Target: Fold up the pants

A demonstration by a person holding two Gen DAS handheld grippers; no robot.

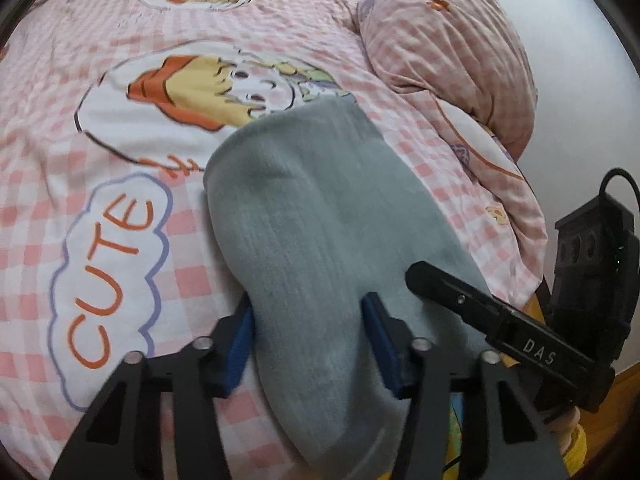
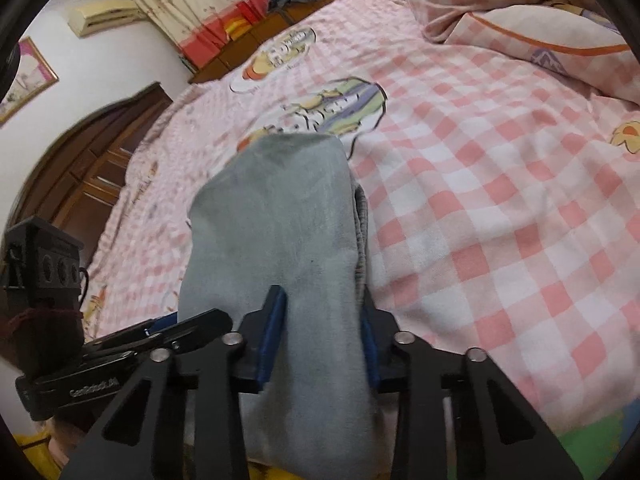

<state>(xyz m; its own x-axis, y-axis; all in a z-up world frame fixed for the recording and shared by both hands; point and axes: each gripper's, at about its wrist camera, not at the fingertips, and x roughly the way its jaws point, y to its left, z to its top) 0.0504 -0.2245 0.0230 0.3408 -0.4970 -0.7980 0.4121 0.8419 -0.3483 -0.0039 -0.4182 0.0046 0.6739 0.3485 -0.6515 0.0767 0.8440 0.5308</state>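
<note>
The grey pants (image 1: 304, 200) lie folded into a long narrow bundle on the pink checked bed sheet (image 1: 120, 208), running away from me. My left gripper (image 1: 310, 312) holds the near end, its blue pads pressed against both sides of the cloth. In the right wrist view the same pants (image 2: 280, 208) pass between the blue pads of my right gripper (image 2: 320, 312), which is shut on them. The two grippers sit side by side: the right one's black finger (image 1: 500, 320) shows at the right of the left wrist view. The left one (image 2: 132, 344) shows at the lower left of the right wrist view.
A rolled pink checked quilt (image 1: 448, 48) and a pillow (image 2: 540, 36) lie at the bed's right side. A wooden wardrobe (image 2: 100, 168) stands to the left, with curtains (image 2: 208, 8) and a wooden headboard beyond the far edge. A person's yellow sleeve (image 1: 576, 444) shows low down.
</note>
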